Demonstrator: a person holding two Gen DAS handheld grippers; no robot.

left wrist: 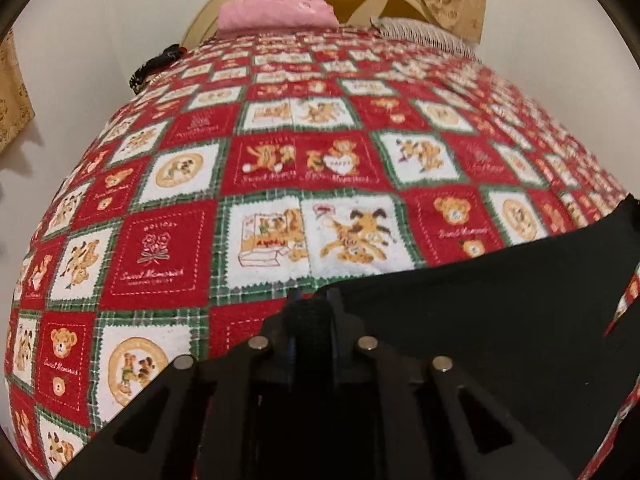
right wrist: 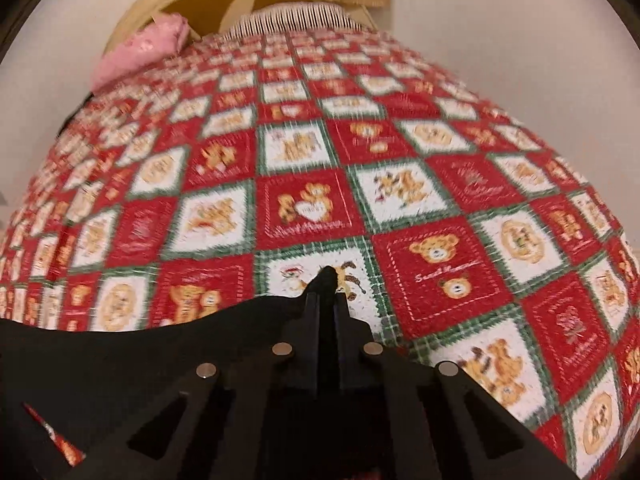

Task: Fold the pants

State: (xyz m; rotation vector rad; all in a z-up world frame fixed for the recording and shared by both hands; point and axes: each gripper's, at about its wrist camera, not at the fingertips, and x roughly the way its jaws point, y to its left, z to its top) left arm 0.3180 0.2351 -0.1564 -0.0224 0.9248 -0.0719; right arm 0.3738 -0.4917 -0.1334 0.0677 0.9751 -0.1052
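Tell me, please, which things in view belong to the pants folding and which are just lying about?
Job:
black pants
left gripper, shut on them
right gripper, shut on them
patchwork bedspread, the work surface

Lying about:
pink pillow
dark strap at the bed's edge

Black pants (left wrist: 500,300); quilt (left wrist: 280,160) checked red, white and green with tan bears; pink pillow (left wrist: 276,14); cream headboard (left wrist: 224,4).
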